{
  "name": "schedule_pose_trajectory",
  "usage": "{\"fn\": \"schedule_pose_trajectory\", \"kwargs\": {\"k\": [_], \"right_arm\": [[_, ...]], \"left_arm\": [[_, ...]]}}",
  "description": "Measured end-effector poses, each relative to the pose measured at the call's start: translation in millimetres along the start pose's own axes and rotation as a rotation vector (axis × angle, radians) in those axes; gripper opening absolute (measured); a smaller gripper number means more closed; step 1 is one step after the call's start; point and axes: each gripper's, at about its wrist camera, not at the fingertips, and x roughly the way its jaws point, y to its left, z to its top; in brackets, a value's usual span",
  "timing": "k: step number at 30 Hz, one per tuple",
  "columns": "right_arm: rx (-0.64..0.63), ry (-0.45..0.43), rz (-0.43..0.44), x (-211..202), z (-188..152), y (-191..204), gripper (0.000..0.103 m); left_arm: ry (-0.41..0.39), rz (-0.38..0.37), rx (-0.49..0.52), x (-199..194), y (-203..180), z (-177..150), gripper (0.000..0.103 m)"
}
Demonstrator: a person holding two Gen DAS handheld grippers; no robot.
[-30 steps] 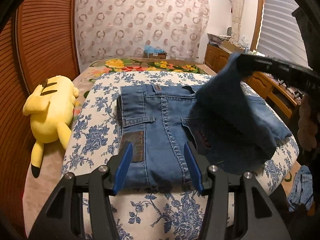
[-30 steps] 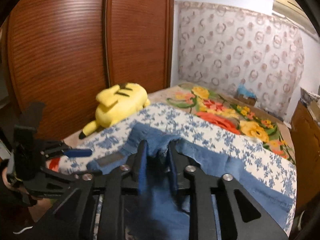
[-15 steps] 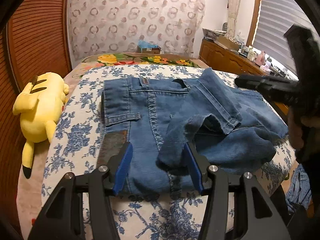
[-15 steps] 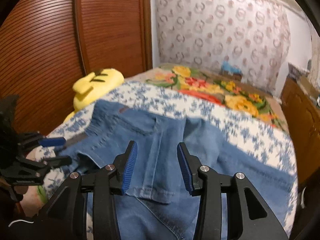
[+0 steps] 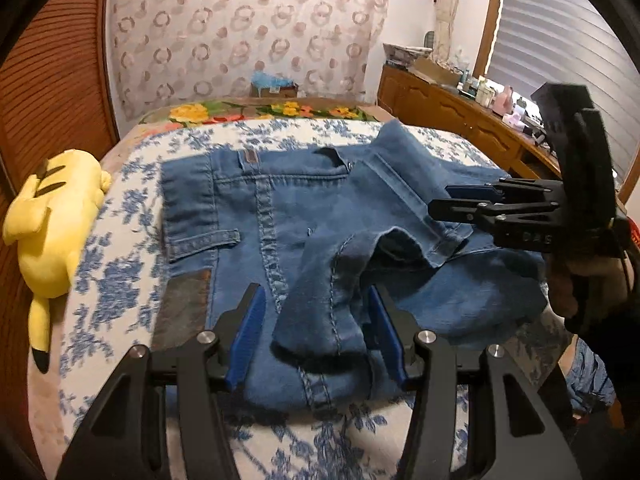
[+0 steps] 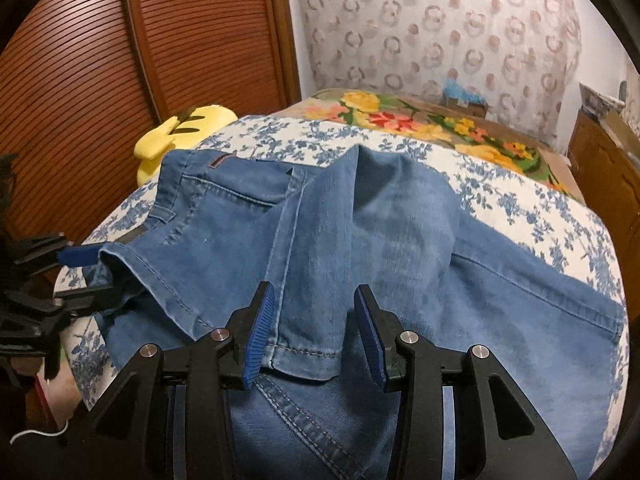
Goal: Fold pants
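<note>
A bed [image 5: 120, 208] covered in a white spread with blue flowers fills most of both views, in a room with a slatted wooden wardrobe [image 6: 100, 60] on one side and a ring-patterned curtain [image 5: 240, 32] behind. On the bed lie the blue denim pants [image 5: 272, 216], waistband toward the far end and back pockets up. Their legs are now doubled over the seat in a loose, rumpled heap, with one hemmed cuff [image 6: 304, 360] lying on top near the front edge. A second ago the right tool was clamped on that leg fabric and carrying it through the air across the pants; half a second ago it had let go, and the cloth has since settled onto the bed. That suggests the first fold is laid down but untidy, so smoothing or a further fold likely remains. A yellow plush toy [image 5: 52, 216] rests on the bed beside the pants, well clear of them. The left tool [image 5: 320, 336] hovers low at the near edge with its blue-padded fingers apart, straddling a bunched ridge of denim without gripping it. The right tool [image 6: 316, 332] also has its fingers apart, poised just above the cuff and holding nothing.
</note>
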Motion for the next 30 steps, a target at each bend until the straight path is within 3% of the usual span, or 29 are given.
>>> {"fn": "schedule_pose_trajectory", "kwargs": {"k": [3, 4, 5, 6, 8, 10, 16, 21, 25, 30], "right_arm": [[-0.007, 0.017, 0.01, 6, -1, 0, 0.04], [-0.011, 0.024, 0.012, 8, -1, 0, 0.035], [-0.018, 0.03, 0.026, 9, -2, 1, 0.015], [-0.017, 0.034, 0.05, 9, -1, 1, 0.004], [0.007, 0.009, 0.112, 0, 4, 3, 0.003], [-0.031, -0.03, 0.105, -11, 13, 12, 0.002], [-0.106, -0.154, 0.105, -48, 55, 38, 0.002], [-0.161, -0.216, 0.118, -55, 95, 69, 0.002], [-0.197, -0.225, 0.13, -43, 118, 92, 0.002], [-0.24, -0.172, 0.117, -4, 130, 119, 0.002]], "left_arm": [[-0.013, -0.035, -0.022, 6, 4, -1, 0.052], [-0.025, -0.038, -0.029, 6, 6, -2, 0.049], [-0.036, -0.042, -0.031, 4, 6, -2, 0.04], [-0.046, -0.053, -0.032, 2, 7, -3, 0.034], [-0.075, -0.071, -0.039, -5, 8, -3, 0.014], [-0.092, -0.077, -0.039, -13, 7, -3, 0.008], [-0.152, -0.084, -0.05, -46, 9, -5, 0.005], [-0.208, -0.073, -0.084, -75, 20, -12, 0.005], [-0.186, -0.047, -0.09, -78, 30, -17, 0.005], [-0.153, -0.018, -0.13, -69, 46, -26, 0.007]]}}
